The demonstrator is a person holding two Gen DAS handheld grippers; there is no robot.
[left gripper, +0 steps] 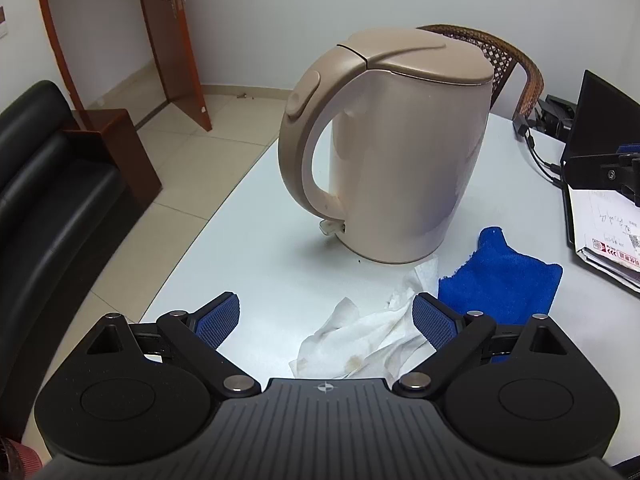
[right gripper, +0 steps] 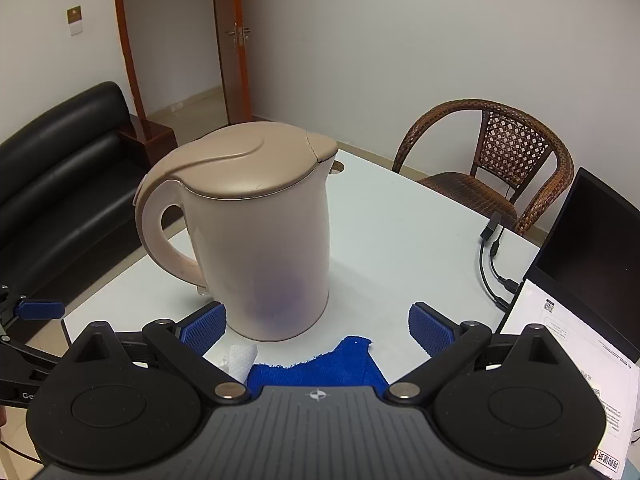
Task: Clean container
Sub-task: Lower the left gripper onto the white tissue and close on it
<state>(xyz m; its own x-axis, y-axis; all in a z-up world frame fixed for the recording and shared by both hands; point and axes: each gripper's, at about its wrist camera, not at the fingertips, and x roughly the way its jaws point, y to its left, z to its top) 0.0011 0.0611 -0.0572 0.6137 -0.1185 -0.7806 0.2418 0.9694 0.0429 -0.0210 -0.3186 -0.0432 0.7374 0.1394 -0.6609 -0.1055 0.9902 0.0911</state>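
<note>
A beige electric kettle [left gripper: 404, 148] with its lid shut stands upright on the white table [left gripper: 272, 272], handle to the left. It also shows in the right wrist view [right gripper: 264, 232]. A blue cloth [left gripper: 500, 276] lies flat to its right, and a crumpled, stained white paper towel [left gripper: 368, 336] lies in front. My left gripper [left gripper: 326, 320] is open and empty, hovering over the paper towel. My right gripper [right gripper: 318, 322] is open and empty, above the blue cloth [right gripper: 320, 366], just short of the kettle.
A laptop [right gripper: 592, 240] with papers [right gripper: 576, 364] and black cables [right gripper: 494, 264] sits at the table's right. A wicker chair [right gripper: 496, 168] stands behind the table. A black sofa [left gripper: 44, 200] and a wooden side table [left gripper: 116, 148] stand to the left.
</note>
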